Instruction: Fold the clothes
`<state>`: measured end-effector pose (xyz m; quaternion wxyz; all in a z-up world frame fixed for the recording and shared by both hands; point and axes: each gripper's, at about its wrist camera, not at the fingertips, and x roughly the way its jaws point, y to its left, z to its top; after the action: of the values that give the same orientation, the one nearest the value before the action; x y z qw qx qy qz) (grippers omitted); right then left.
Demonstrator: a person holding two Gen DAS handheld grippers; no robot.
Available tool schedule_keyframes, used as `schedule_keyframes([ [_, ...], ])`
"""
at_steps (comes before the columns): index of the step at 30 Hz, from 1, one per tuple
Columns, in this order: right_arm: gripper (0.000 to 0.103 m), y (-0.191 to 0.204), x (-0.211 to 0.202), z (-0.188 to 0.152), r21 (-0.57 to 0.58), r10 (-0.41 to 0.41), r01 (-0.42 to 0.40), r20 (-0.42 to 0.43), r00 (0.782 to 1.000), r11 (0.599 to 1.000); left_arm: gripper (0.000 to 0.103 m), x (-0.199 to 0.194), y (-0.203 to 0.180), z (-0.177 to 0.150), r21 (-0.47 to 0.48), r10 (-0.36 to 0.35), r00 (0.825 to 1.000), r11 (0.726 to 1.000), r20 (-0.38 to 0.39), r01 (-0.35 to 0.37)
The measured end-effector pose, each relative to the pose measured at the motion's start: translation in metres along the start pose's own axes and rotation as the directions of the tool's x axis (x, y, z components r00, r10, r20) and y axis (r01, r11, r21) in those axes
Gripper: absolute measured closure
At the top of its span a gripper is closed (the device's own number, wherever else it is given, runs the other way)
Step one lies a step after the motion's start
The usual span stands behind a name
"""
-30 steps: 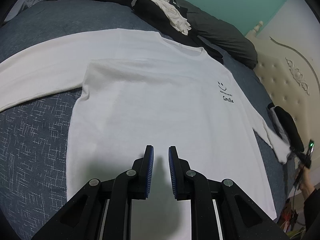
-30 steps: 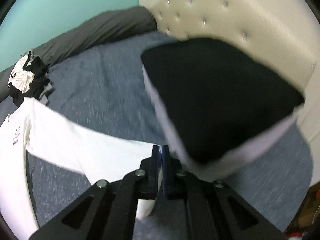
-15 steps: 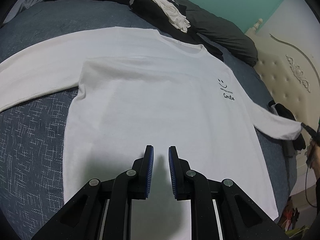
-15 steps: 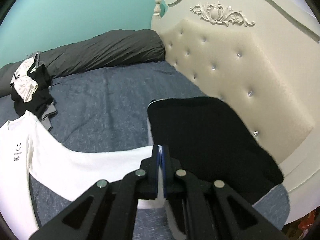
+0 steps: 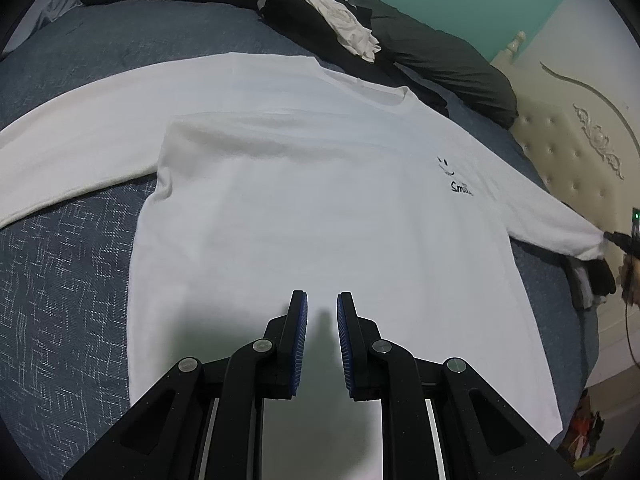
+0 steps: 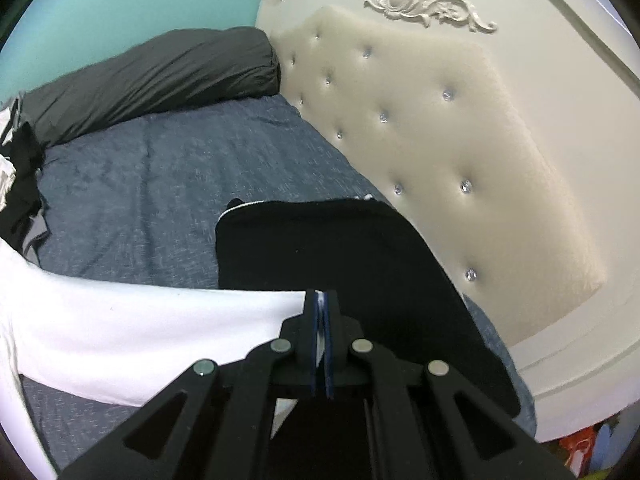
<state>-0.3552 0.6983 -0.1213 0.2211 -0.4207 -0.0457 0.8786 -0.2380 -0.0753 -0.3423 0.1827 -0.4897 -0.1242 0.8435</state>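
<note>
The right gripper (image 6: 321, 300) is pinching the cuff of the sleeve (image 6: 160, 320) between its closed blue pads (image 6: 315, 320), a sliver of white cloth showing in the seam between them. From that pinch the sleeve is stretching away to the left of the right wrist view, hanging taut above the blue bedcover (image 6: 160, 184). Just beyond the fingertips a folded black garment (image 6: 340, 264) is lying on the bedcover, close to the padded cream headboard (image 6: 440, 140). A dark grey pillow (image 6: 152, 76) is lying along the far edge of the bed against the teal wall (image 6: 120, 8).

The left gripper (image 5: 322, 300) is hovering over the lower hem area of the white shirt (image 5: 300, 208), its jaws standing a narrow gap apart with nothing between them; whether the fingertips are touching the cloth cannot be told. The shirt is lying flat, front up, on the bedcover (image 5: 60, 280), with its collar away from the gripper and a small black smile print (image 5: 454, 176) on the chest. One sleeve (image 5: 72, 152) is lying spread out to the left. The other is running to the right edge of the left wrist view, where the right gripper (image 5: 618, 236) is holding its cuff. A heap of black and white clothes (image 5: 320, 12) is sitting beyond the collar, on the pillow (image 5: 440, 60).
</note>
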Motion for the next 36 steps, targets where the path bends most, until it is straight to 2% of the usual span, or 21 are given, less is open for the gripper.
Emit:
schedule_keyframes([
  [4, 0.101, 0.004, 0.016, 0.008, -0.021, 0.002, -0.002, -0.043, 0.999, 1.0, 0.086, 0.002, 0.0, -0.001, 0.009, 0.006, 1.0, 1.0, -0.008, -0.006],
  [10, 0.101, 0.003, 0.039, -0.003, -0.019, 0.045, -0.047, -0.076, 0.996, 0.999, 0.086, 0.004, 0.0, -0.001, 0.016, 0.012, 1.0, 1.0, -0.014, -0.012],
  [14, 0.1, 0.005, 0.05, -0.009, -0.029, 0.026, -0.03, -0.119, 0.993, 0.999, 0.086, 0.007, -0.001, -0.002, 0.018, 0.01, 1.0, 1.0, -0.02, -0.01],
  [17, 0.095, 0.003, 0.046, -0.008, -0.017, 0.02, -0.022, -0.102, 0.995, 1.0, 0.086, 0.008, -0.003, -0.002, 0.022, 0.007, 1.0, 1.0, -0.023, -0.007],
  [22, 0.078, -0.007, 0.029, -0.005, 0.01, 0.033, -0.032, -0.047, 0.998, 0.999, 0.086, 0.007, -0.005, -0.001, 0.025, 0.001, 1.0, 1.0, -0.019, -0.001],
  [28, 0.077, -0.003, -0.006, -0.008, 0.056, 0.123, -0.126, 0.051, 0.991, 0.99, 0.086, 0.003, -0.006, 0.0, 0.024, -0.01, 1.0, 1.0, -0.01, 0.01],
  [31, 0.075, 0.022, -0.024, -0.017, 0.03, 0.201, -0.203, 0.071, 0.977, 0.979, 0.086, 0.001, -0.007, 0.0, 0.025, -0.015, 1.0, 1.0, -0.006, 0.015],
  [33, 0.07, 0.041, -0.031, -0.022, -0.011, 0.242, -0.242, 0.067, 0.968, 0.97, 0.086, -0.001, -0.008, 0.001, 0.025, -0.018, 1.0, 1.0, -0.003, 0.018],
  [36, 0.069, 0.079, -0.034, -0.034, -0.077, 0.31, -0.308, 0.022, 0.95, 0.948, 0.086, -0.003, -0.009, 0.001, 0.026, -0.023, 1.0, 0.999, 0.001, 0.023],
])
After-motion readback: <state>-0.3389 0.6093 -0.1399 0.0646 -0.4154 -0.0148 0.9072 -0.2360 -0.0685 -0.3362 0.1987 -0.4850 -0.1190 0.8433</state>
